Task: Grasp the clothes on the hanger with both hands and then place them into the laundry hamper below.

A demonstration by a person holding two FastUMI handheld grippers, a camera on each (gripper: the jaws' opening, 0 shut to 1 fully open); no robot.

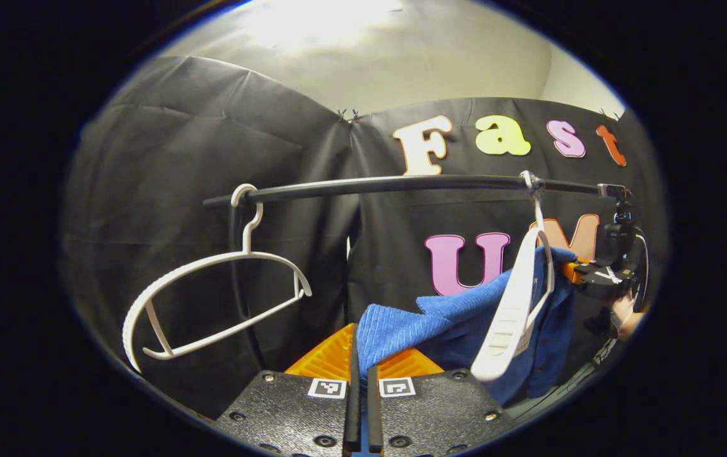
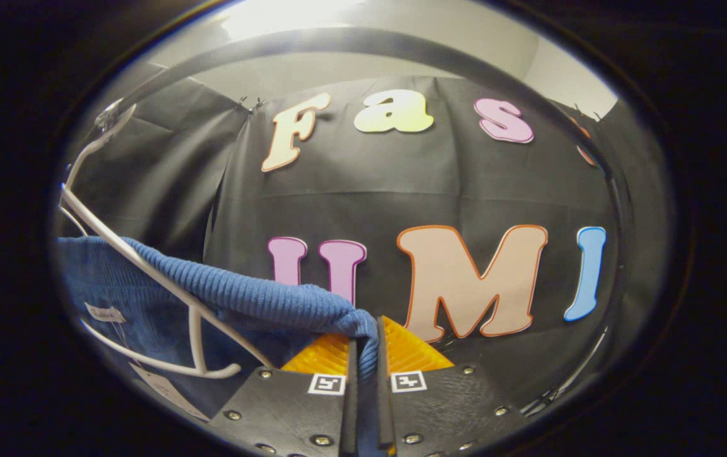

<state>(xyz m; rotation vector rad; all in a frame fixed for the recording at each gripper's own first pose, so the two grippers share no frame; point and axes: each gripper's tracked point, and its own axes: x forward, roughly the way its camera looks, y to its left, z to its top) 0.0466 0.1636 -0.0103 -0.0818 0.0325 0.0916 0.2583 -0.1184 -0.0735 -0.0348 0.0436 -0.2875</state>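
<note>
Both tools [image 1: 363,355] [image 2: 363,349] pinch blue garment [image 1: 452,317] on hanger [image 1: 515,304].

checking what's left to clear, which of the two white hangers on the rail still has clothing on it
The right-hand white hanger, hooked near the rail's far end, still carries the blue garment. The left hanger hangs bare.

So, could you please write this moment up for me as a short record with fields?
garment: blue ribbed cloth, draped over a white hanger
rail: black bar carrying that hanger and an empty white hanger
left claw: shut on a corner of the cloth
right claw: shut on another edge of the cloth
wall: black cloth behind the rail
task state: cloth gripped at both ends, not yet off its hanger
</note>
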